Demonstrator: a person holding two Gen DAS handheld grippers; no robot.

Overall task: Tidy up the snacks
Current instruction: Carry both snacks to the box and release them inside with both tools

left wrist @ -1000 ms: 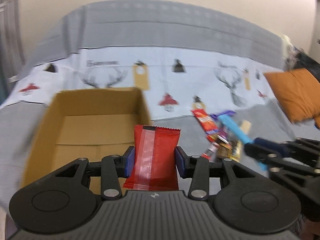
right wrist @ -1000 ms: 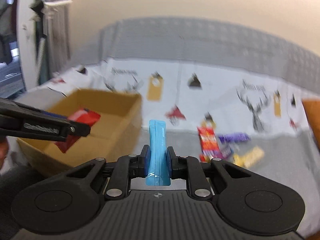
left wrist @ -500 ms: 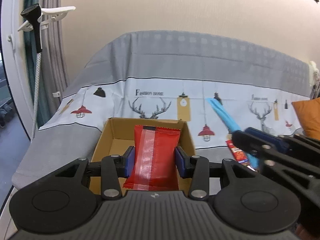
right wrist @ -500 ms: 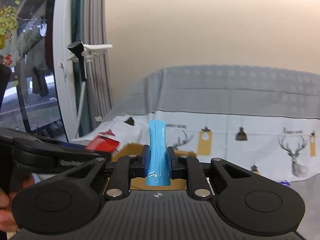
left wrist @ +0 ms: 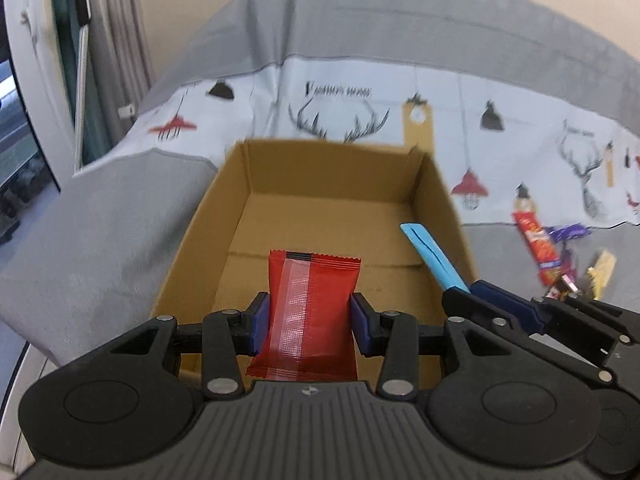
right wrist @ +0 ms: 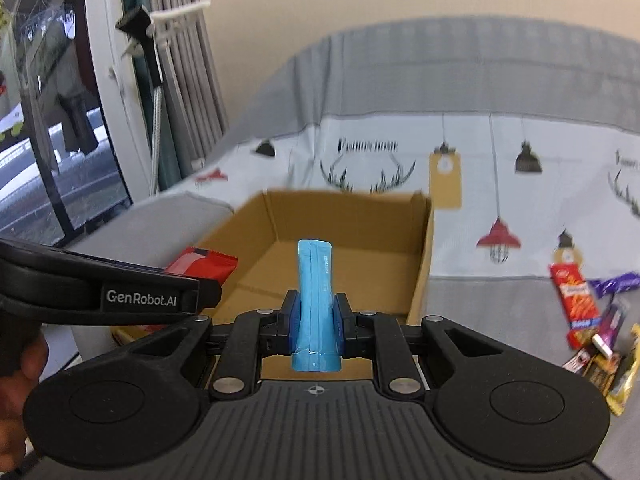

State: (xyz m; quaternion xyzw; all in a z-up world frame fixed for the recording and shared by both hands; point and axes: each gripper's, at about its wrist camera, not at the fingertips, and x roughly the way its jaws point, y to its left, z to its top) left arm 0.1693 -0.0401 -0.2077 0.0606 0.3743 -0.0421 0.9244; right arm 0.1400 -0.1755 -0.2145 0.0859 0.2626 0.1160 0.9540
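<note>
the left tool [left wrist: 308,322] is clamped on a red packet [left wrist: 312,312], its blue pads pressing the packet's two long edges so the glossy, crimped-top wrapper stands upright over the near end of a cardboard box [left wrist: 200,220]. the right tool [right wrist: 314,318] is closed tight on a thin light-blue packet [right wrist: 315,300], a narrow smooth stick held edge-on and upright, also over the near part of the box. the box is plain brown corrugated card, open-topped and rectangular, with flat walls and a bare floor creased across the middle. it sits on a sofa [left wrist: 100,248] under a soft grey and white cover [left wrist: 340,92] printed with antlers, red lamps and tags. in the left view the right tool comes in from the right side, its blue packet slanting across the box's right wall. in the right view the left tool's black finger crosses the left side, hiding part of the box's near left corner, with the red packet showing just above it; part of a hand [right wrist: 24,364] grips it at the left edge. well to the right of the box, a loose heap of snacks [right wrist: 592,328] lies on the grey seat: a long red pack, purple wrappers, a yellow one. grey curtains [right wrist: 184,80] and a window [right wrist: 40,140] stand behind on the left.
</note>
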